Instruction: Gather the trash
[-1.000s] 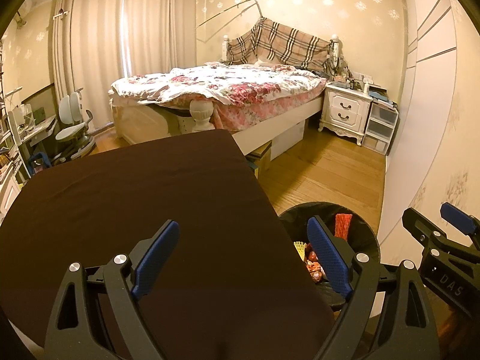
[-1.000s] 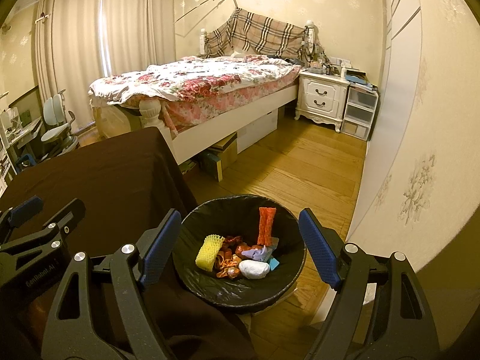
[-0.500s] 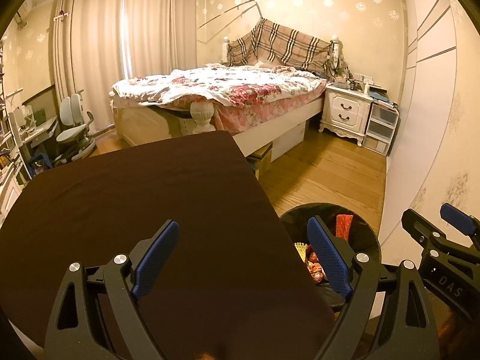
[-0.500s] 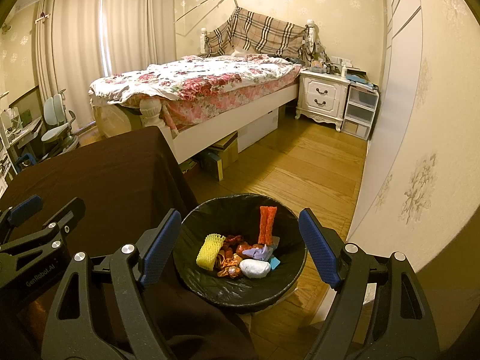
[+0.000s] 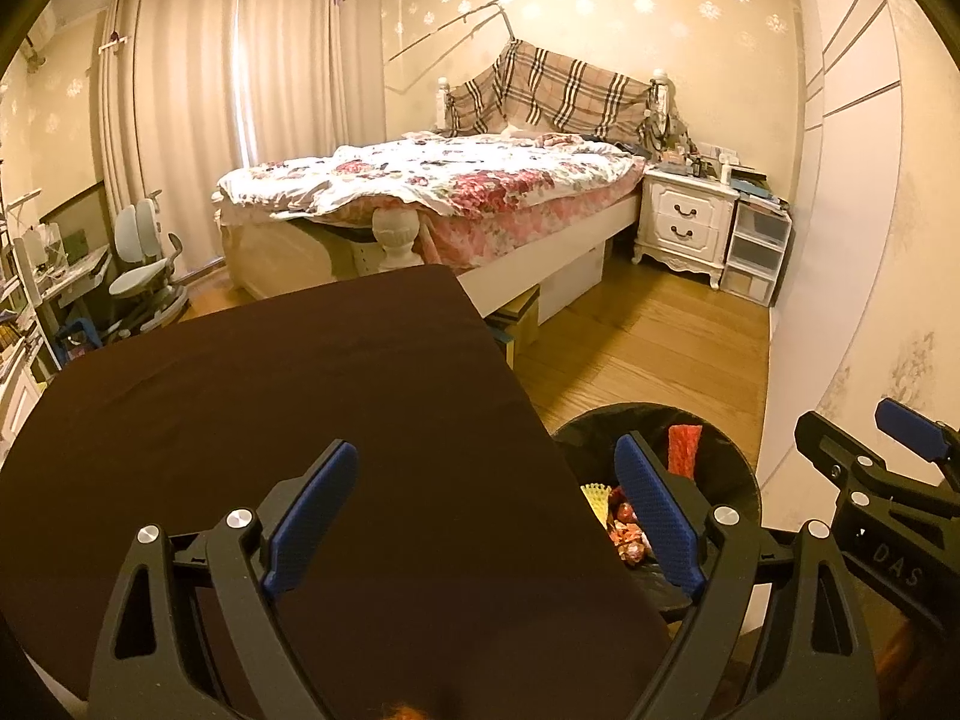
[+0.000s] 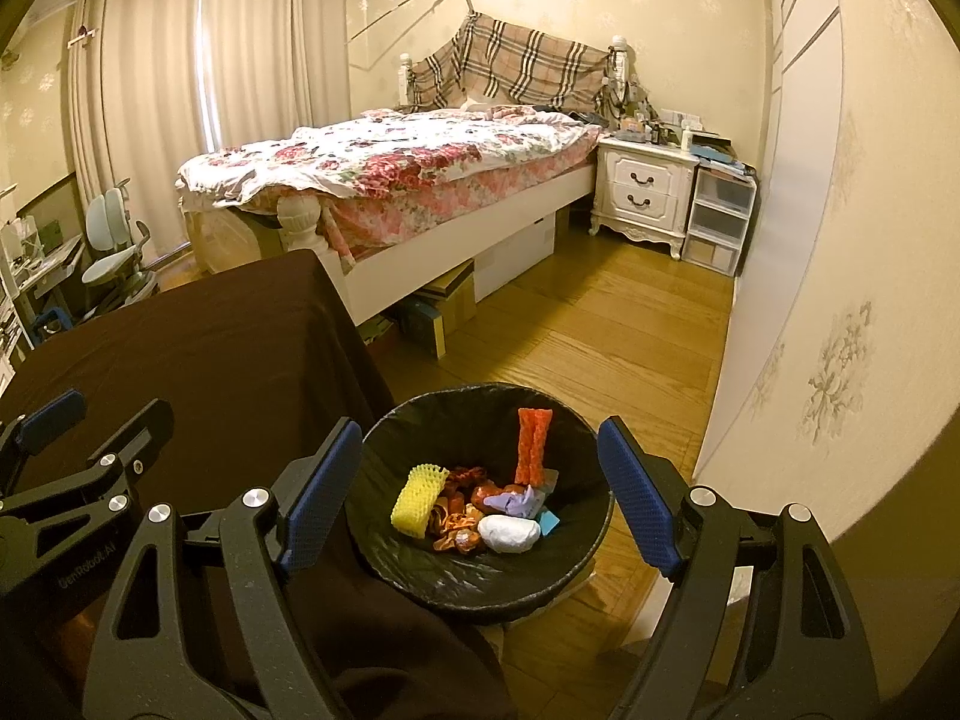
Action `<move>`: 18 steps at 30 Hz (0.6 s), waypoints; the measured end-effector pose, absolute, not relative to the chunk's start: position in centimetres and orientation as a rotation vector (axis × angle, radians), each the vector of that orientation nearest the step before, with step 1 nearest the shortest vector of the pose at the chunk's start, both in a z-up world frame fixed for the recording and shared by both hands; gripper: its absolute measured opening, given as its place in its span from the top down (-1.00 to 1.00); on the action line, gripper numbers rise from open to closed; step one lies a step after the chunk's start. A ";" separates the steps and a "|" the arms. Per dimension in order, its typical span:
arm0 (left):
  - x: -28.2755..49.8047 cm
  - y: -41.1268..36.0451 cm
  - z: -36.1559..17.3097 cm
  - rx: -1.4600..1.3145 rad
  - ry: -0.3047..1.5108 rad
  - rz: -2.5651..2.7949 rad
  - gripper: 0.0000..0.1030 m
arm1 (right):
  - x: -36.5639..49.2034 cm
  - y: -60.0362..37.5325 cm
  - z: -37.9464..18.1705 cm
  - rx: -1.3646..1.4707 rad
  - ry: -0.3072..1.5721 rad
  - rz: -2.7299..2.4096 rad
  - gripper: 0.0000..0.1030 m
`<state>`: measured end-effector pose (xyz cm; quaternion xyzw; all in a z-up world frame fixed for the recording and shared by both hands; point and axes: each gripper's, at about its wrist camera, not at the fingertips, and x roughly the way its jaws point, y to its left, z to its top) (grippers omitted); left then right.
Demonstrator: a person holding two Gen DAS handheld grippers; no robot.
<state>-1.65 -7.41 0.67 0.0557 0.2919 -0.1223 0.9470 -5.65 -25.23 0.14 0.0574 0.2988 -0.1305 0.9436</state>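
Nothing has shifted in the past second: both our tools, left and right, hang open and empty. The trash lies inside the bin beside the bare bench, so collecting looks finished.

Both the left gripper and right gripper have black frames, silver screws and blue textured fingers.

tabletop bare; bin mouth unblocked
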 end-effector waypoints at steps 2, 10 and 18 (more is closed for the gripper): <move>-1.6 -7.3 0.6 0.111 0.597 -0.250 -0.70 | -5.6 -25.3 0.1 0.117 0.609 -0.266 -0.53; -1.7 -7.3 0.4 0.108 0.600 -0.259 -0.74 | -5.6 -25.3 0.1 0.117 0.611 -0.266 -0.53; -1.6 -7.3 -0.3 0.122 0.630 -0.223 -0.75 | -5.9 -24.9 -0.4 0.117 0.620 -0.263 -0.53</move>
